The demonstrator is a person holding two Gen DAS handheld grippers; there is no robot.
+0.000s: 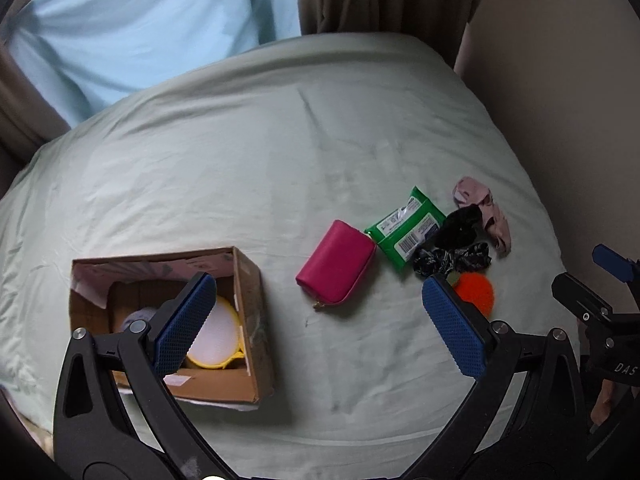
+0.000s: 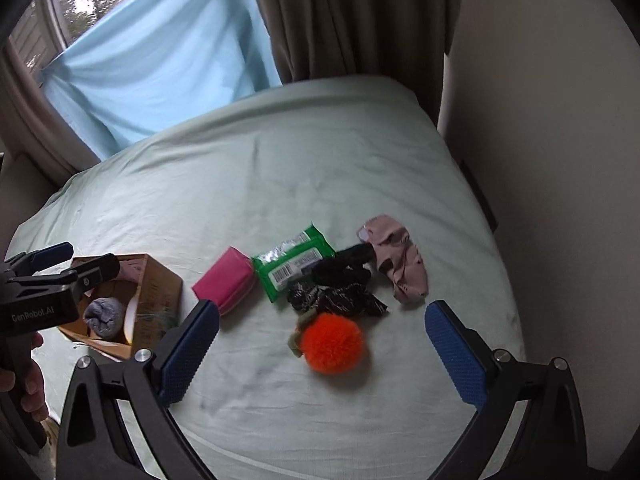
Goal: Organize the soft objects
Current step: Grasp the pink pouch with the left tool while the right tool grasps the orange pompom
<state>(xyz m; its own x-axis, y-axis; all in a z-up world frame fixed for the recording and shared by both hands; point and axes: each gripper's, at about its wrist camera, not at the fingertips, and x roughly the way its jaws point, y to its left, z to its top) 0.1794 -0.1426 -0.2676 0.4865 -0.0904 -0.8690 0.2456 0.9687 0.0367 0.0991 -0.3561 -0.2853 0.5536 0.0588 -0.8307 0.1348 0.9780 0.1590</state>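
A cardboard box [image 1: 248, 304] sits on the bed at the left and holds a yellow-rimmed white round thing [image 1: 218, 336] and a grey sock ball [image 2: 102, 316]. To its right lie a pink pouch [image 1: 336, 266], a green wipes pack [image 1: 406, 226], black scrunchies [image 1: 456, 240], a pink cloth [image 1: 486, 210] and an orange pom-pom [image 2: 332, 342]. My left gripper [image 1: 320, 320] is open and empty, hovering above the bed between box and pouch. My right gripper [image 2: 320, 354] is open and empty, with the pom-pom between its fingers' line of sight.
The pale green bedsheet [image 1: 248, 152] covers the whole surface. A blue cloth [image 2: 160, 56] and brown curtains [image 2: 344, 16] hang behind the bed. A beige wall [image 2: 540, 120] runs along the right side. The box also shows in the right wrist view [image 2: 156, 284].
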